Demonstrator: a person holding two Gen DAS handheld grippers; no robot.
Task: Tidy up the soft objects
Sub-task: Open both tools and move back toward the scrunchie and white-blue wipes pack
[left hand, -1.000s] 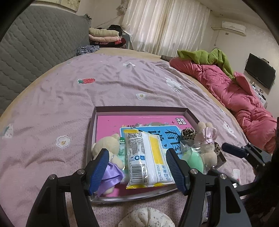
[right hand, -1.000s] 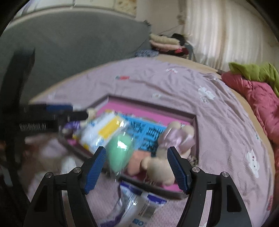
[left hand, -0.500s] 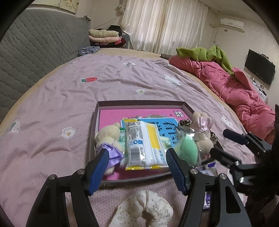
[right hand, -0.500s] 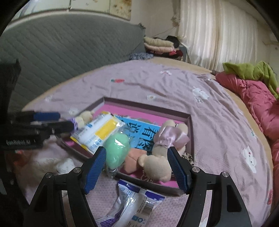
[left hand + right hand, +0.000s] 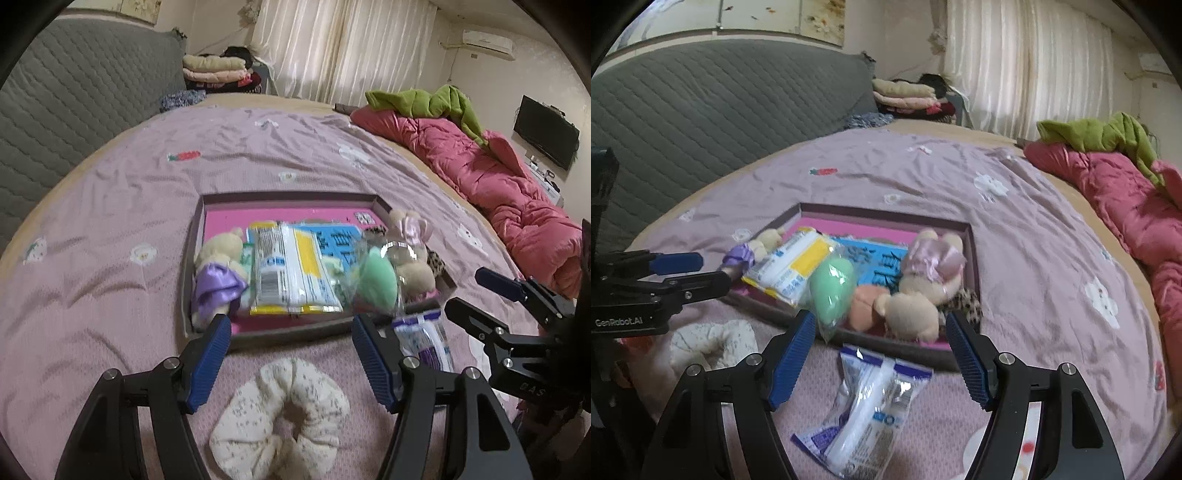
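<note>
Both tools, left and right, spread, empty, pulled back from tray; scrunchie, purple-edged packet now under them, next up.

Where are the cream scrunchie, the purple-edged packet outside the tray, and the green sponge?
cream scrunchie (image 5: 280,417), left wrist view, on its left fabric ring.
purple-edged packet (image 5: 868,410), right wrist view, on its clear middle.
green sponge (image 5: 831,291), right wrist view, on its rounded body inside the clear wrapper.

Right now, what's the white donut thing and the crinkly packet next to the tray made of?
The scrunchie looks like soft, matte cream fabric with tiny specks, gathered into puffy folds. The packet looks like thin, glossy clear plastic film with purple ends: it shines and wrinkles. What's inside is too blurry to tell.
</note>
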